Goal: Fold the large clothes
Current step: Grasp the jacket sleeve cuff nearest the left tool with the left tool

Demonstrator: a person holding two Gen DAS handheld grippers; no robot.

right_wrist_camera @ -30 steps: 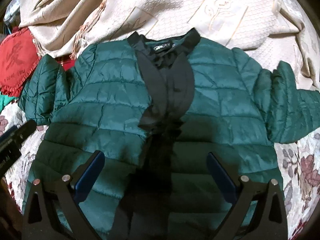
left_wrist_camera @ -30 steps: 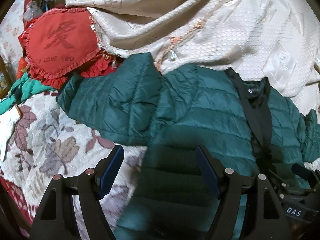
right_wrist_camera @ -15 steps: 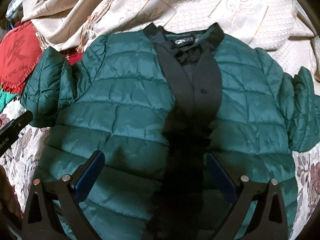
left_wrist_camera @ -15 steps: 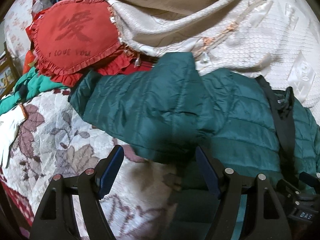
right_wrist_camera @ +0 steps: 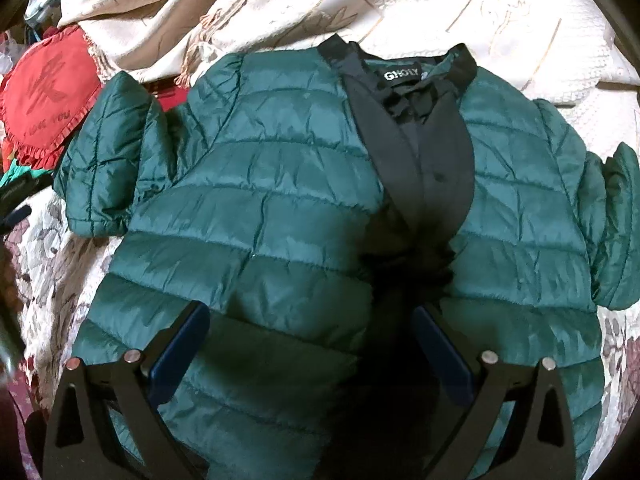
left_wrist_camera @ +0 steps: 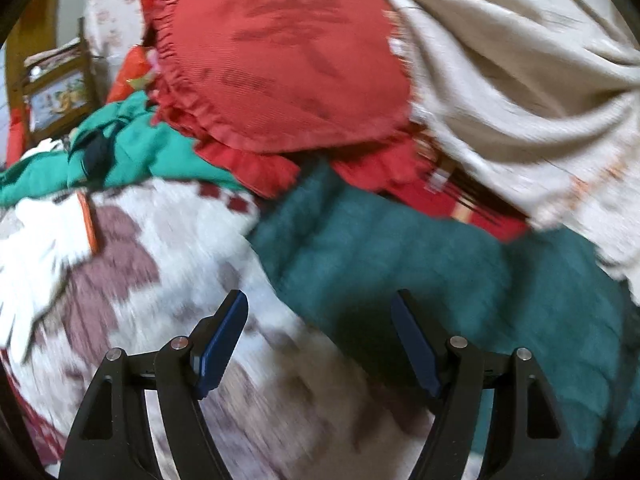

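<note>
The green quilted jacket (right_wrist_camera: 280,216) lies face up and spread flat across the bed (right_wrist_camera: 52,240), collar toward the bed's far edge, its black front band (right_wrist_camera: 424,160) running down the middle and both short sleeves bunched at the sides; over the last second the left tongs (left_wrist_camera: 318,330) have swung off the jacket's body toward the bed's left side, so the left wrist view, blurred with motion, now takes in the left sleeve (left_wrist_camera: 400,264) and the flowered bedspread (left_wrist_camera: 168,280) beside it, while the right tongs (right_wrist_camera: 310,344) have crept up over the lower front of the jacket toward the collar; I read this as the left side lining up to take the sleeve for a first fold inward, with no fold made yet; both tongs stand wide and hold nothing; around the jacket, a cream blanket (right_wrist_camera: 400,8) is heaped along the bed's far edge and touches the collar and shoulders, a red frilled cushion (left_wrist_camera: 280,60) sits at the far left corner just beside the sleeve end, and a bright green cloth (left_wrist_camera: 132,152) lies past it near the left edge; the cushion and the blanket's fringe crowd the sleeve and may snag when it is lifted; a small white and orange thing (left_wrist_camera: 86,220) on the bedspread is too blurred to name.
</note>
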